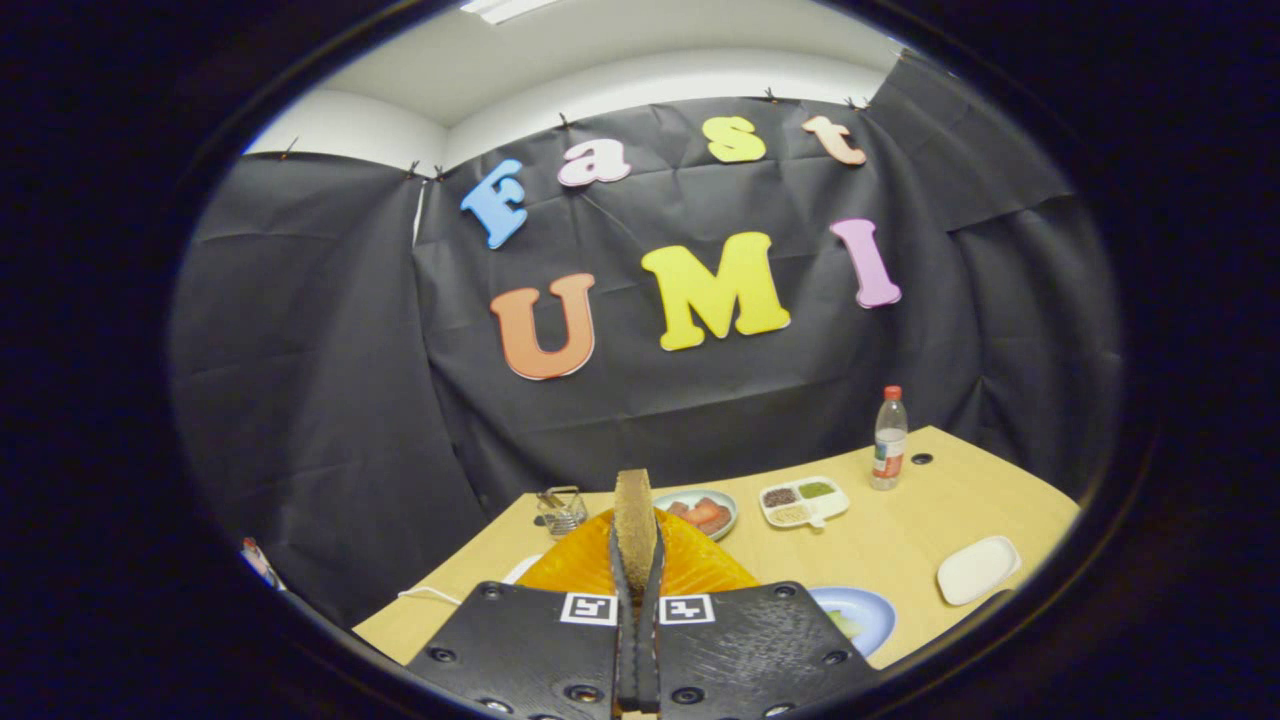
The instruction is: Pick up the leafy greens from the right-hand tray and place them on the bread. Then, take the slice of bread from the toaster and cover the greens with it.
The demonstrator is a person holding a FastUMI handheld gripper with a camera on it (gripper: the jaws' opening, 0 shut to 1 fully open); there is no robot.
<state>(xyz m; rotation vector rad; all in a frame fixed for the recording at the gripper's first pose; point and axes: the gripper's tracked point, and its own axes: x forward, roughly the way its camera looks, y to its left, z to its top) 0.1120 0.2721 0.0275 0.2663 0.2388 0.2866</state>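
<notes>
We look across a pale wooden table [900,545] that fills the lower right of the frame, backed by black cloth walls [330,400] and, at the top, a strip of white ceiling [560,70] with a light fixture.

At the bottom centre, the gripper [636,560] is pinching a slice of bread [634,515] edge-on; both fingers [622,600] press on its lower part and the slice stands upright between them, its brown crust facing us.

Just behind the slice sits an orange, ribbed, dome-like thing [690,565], mostly hidden by the gripper body; we cannot tell what it is.

Right of it, low in the frame, a blue plate [870,610] is half cut off by the gripper, with a sliver of something green [845,625] on it that is too little seen to name for sure.

Toward the middle, beyond the slice, a round dish [725,500] holds reddish pieces, and just right of it a white divided tray [803,501] carries dark, green and tan fillings. A wire rack [561,510] stands left of the slice.

Farther right a clear bottle with a red cap [889,440] stands near a small dark hole [921,459] in the tabletop, and an empty white tray [978,568] lies at the lower right. A white cable [425,593] trails at the table's left edge.
</notes>
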